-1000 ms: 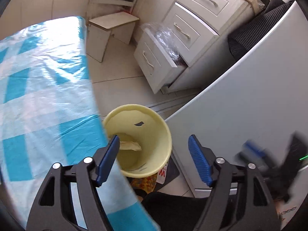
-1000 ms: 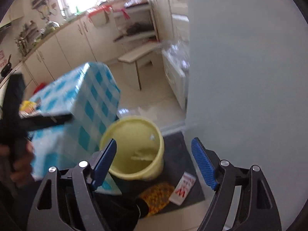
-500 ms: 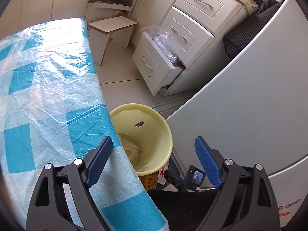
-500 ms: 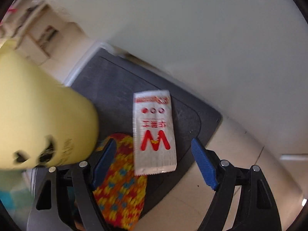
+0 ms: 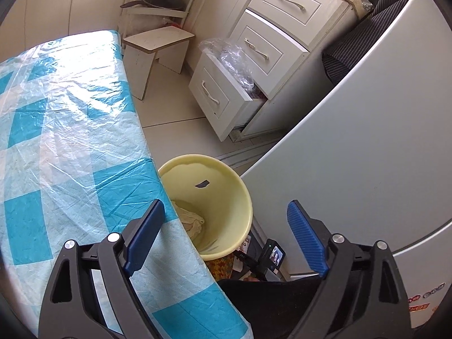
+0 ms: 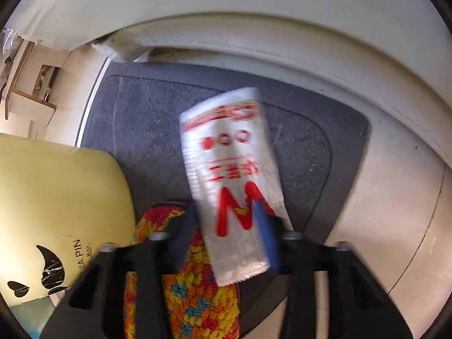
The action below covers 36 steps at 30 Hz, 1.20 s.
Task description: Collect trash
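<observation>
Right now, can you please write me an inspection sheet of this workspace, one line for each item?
Surface: dark floor mat on pale tiles, in front of the white fridge.
Job's things: white wrapper with red print, blurred; yellow bin with crumpled trash inside.
Clutter: colourful knitted item beside the bin; clear plastic bag in the open drawer.
Grippers: right gripper closed on the wrapper; left gripper open above the bin's edge.
Cables: nothing seen.
Surroundings: table with blue checked cloth, small stool, pan on a shelf.
</observation>
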Motion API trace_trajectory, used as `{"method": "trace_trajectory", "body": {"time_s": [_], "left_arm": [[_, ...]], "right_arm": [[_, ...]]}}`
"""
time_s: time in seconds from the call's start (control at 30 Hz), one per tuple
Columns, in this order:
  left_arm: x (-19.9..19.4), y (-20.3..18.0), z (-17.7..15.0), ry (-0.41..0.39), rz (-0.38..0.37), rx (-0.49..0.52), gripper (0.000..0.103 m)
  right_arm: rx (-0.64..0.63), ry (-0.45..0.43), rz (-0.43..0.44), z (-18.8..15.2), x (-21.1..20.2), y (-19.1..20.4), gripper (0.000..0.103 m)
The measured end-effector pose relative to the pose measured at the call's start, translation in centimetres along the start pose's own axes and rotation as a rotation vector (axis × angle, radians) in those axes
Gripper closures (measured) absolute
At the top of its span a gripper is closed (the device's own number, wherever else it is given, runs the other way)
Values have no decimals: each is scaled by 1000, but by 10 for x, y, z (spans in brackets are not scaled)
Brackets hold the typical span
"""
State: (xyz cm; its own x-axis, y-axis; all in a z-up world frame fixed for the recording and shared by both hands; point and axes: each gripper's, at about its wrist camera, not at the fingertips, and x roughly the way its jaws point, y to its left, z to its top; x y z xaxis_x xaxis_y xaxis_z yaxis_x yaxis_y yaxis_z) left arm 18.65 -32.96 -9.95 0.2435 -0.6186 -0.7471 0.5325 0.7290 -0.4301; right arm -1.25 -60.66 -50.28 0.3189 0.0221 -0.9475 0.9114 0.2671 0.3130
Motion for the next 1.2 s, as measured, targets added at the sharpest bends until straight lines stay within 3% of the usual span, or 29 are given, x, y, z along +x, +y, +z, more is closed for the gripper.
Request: {"method": "trace_trajectory", "body": {"time_s": [0.07, 0.23, 0.37, 0.53, 0.63, 0.7, 0.83, 0.97, 1.03, 1.07, 1.2], "left_arm": [[0, 0, 0, 0, 1, 0, 18], [-5, 6, 1, 13, -9, -48, 18], [-23, 14, -3, -10, -7, -73, 18], [-55, 23, -13, -53, 17, -84, 18], [-78, 30, -24, -78, 52, -88, 18], [-96, 38, -34, -91, 73, -99, 18], [-138, 55, -57, -124, 128, -112, 18], [-184, 80, -81, -163, 204, -153, 18], [-204, 93, -91, -179, 237, -183, 18], [-214, 100, -97, -190, 258, -199, 18], [-242, 128, -118, -220, 306, -262, 18]], "right_arm": [[-21, 3, -19, -2, -7, 4, 97], [-58, -33, 20, -21, -38, 14, 101], [-204, -81, 70, -45, -87, 39, 101], [-438, -269, 147, -63, -205, 80, 101], [-554, -410, 214, -57, -276, 115, 101], [-663, -446, 255, -50, -306, 146, 101], [-913, -330, 288, -36, -298, 221, 101], [-1085, -104, 224, -48, -240, 270, 99], [-1130, -22, 143, -52, -213, 281, 76], [-1136, -16, 110, -55, -210, 288, 62], [-1111, -133, 119, -45, -249, 299, 61]]}}
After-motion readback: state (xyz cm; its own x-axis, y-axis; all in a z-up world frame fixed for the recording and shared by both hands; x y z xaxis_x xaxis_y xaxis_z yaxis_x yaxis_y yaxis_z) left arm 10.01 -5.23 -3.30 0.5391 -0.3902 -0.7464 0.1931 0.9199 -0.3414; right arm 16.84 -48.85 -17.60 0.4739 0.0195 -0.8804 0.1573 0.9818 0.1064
